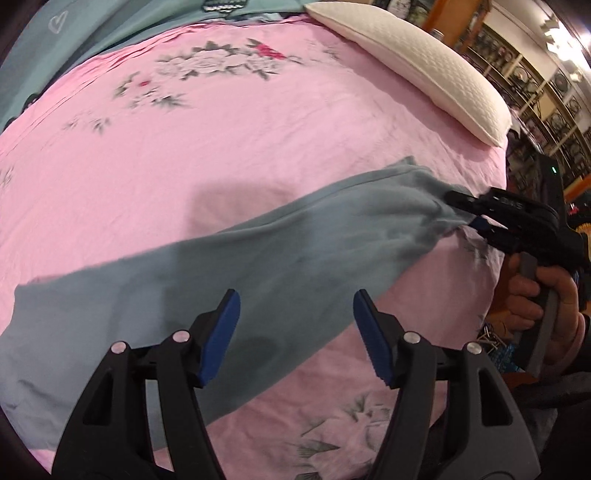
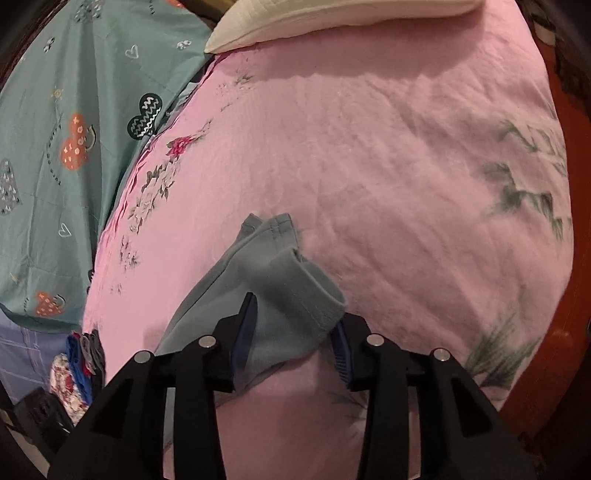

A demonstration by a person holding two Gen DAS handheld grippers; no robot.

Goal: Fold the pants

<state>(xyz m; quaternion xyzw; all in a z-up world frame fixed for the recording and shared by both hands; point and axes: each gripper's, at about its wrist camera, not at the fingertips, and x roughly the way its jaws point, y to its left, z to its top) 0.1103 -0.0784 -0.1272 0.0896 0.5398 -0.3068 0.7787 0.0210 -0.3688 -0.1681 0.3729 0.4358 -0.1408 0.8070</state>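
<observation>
Grey-blue pants [image 1: 229, 280] lie stretched across the pink floral bedsheet [image 1: 221, 140]. My left gripper [image 1: 295, 306] is open and empty, hovering just above the middle of the pants. My right gripper [image 1: 465, 218] holds the leg end at the right; a hand grips its handle. In the right wrist view the cuff end [image 2: 288, 295] sits between the fingers of the right gripper [image 2: 295, 325], which look partly closed around the cloth. The other cuff [image 2: 273, 229] lies on the sheet beyond.
A white pillow [image 1: 413, 62] lies at the far right of the bed; it also shows in the right wrist view [image 2: 332, 18]. A teal patterned quilt [image 2: 74, 129] lies along the left. Shelves [image 1: 535, 92] stand beyond the bed. Small items [image 2: 77, 365] lie lower left.
</observation>
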